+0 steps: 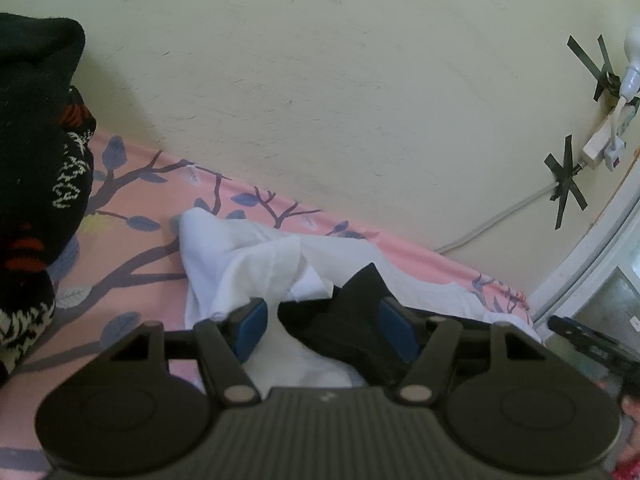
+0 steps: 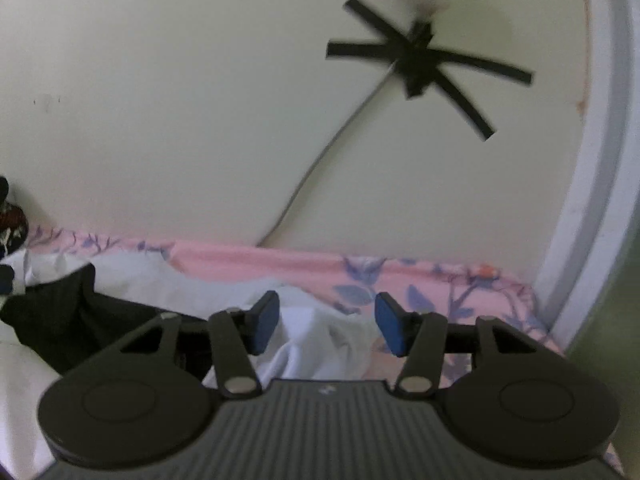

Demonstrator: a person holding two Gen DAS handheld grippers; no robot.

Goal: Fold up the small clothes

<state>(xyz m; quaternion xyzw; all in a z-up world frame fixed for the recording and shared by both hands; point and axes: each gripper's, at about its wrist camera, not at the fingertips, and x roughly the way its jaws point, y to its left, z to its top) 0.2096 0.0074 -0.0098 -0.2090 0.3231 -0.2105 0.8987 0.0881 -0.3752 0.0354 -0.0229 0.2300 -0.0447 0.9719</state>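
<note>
Now your left gripper [image 1: 326, 330] has its jaws partly open around a black cloth [image 1: 352, 320] and a white cloth [image 1: 248, 264], and you cannot tell if the blue pads squeeze them. Both clothes lie bunched on the pink bed sheet [image 1: 132, 280], near the far wall [image 1: 320, 100]. Your right gripper [image 2: 326, 328] has its jaws apart over the white cloth's right edge, holding nothing. A dark patterned sweater [image 1: 36, 152] sits at the left.

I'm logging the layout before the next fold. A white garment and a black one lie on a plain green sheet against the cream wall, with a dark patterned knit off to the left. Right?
One thing is wrong: the sheet is pink with a blue-and-purple branch print, not plain green, as the left wrist view shows. The white garment, black garment, wall and patterned knit are as you say.
</note>
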